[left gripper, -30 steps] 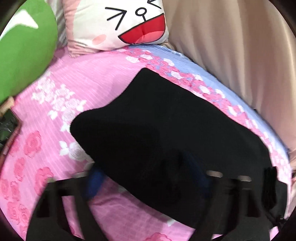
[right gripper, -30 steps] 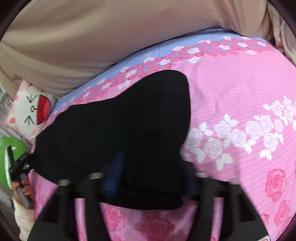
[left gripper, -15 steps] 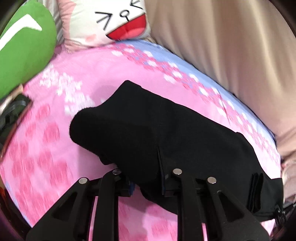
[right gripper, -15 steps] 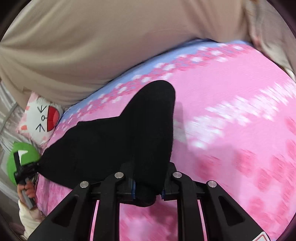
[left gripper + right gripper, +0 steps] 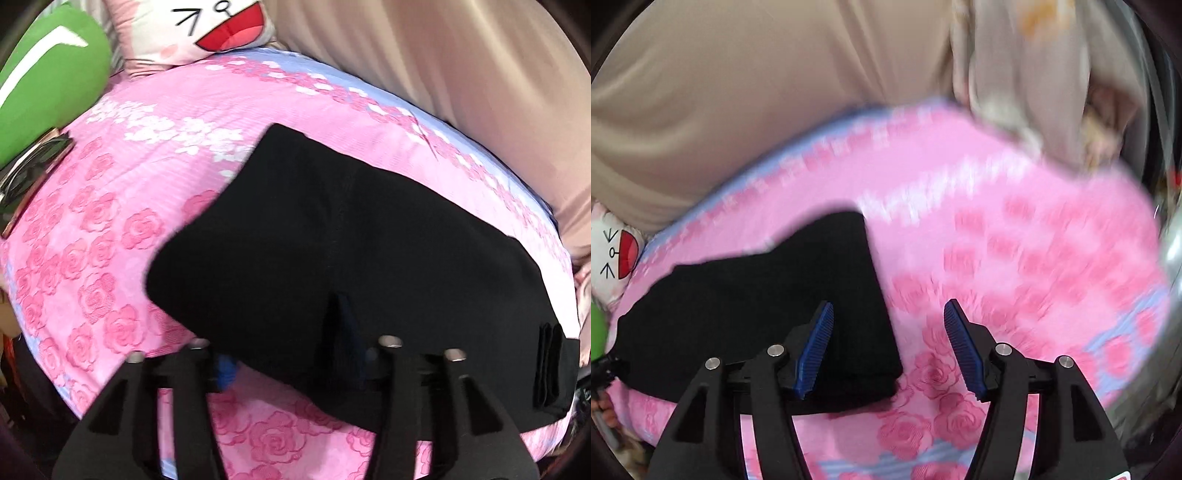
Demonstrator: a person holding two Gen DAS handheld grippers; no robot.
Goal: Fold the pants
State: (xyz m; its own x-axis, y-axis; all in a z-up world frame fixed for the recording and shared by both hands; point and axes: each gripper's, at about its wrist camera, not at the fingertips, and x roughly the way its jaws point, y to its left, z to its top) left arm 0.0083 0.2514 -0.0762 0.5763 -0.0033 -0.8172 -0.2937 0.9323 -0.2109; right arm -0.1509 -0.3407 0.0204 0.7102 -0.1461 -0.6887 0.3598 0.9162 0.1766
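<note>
The black pants (image 5: 369, 251) lie folded into a long band across the pink rose bedsheet (image 5: 110, 221). Their near edge drapes over the fingertips of my left gripper (image 5: 288, 350). Its jaws are opening, with one blue pad (image 5: 226, 369) showing below the cloth and the other half hidden in a fold. In the right wrist view the pants' (image 5: 757, 302) folded end lies flat. My right gripper (image 5: 890, 347) hangs above its right corner, jaws opening, both blue pads (image 5: 964, 350) bare and pinching nothing.
A cartoon-face pillow (image 5: 207, 29) and a green cushion (image 5: 48, 81) sit at the bed's head. Beige cloth (image 5: 443, 66) hangs along the far side. A dark flat object (image 5: 33, 166) lies at the left edge. A person's hand (image 5: 604, 406) shows at the far left.
Half a second ago both grippers were pinched on the pants' near edge. Now both have spread their jaws, and the right one has let the cloth drop flat. Both views have shifted across the bed.
</note>
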